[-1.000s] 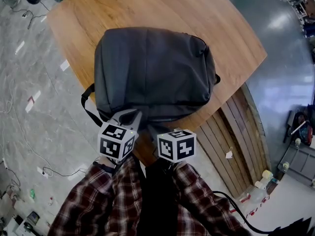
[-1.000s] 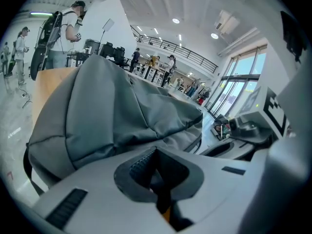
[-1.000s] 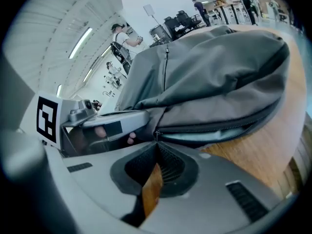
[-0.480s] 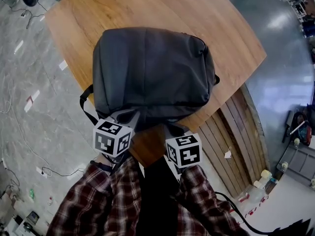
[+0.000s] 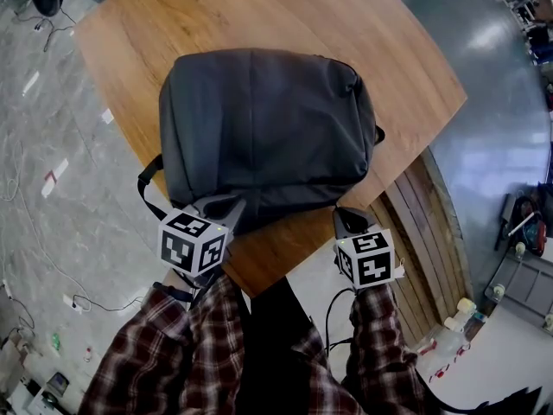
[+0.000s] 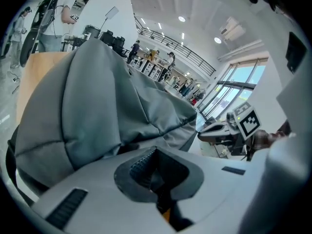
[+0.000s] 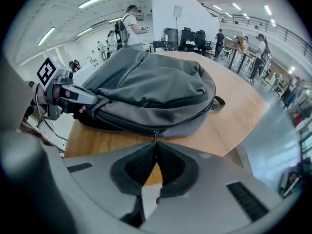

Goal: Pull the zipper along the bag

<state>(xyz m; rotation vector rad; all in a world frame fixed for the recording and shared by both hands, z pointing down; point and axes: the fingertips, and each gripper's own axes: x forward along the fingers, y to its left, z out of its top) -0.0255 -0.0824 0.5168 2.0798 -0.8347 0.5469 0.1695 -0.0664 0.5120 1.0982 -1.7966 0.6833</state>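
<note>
Head view: bag (image 5: 263,128), dark grey backpack, flat by the table's (image 5: 406,67) near edge, long axis along it, handle end rightward. Left gripper (image 5: 223,206) at its near-left corner, right gripper (image 5: 346,219) near-right.
Left gripper view: jaws closed on bag fabric.
Right gripper view: jaws pinched on zipper pull (image 7: 155,134).

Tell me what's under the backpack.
The wooden table lies under the backpack, showing around it. Anything directly beneath the bag is covered; a strap hangs past the table's edge.
</note>
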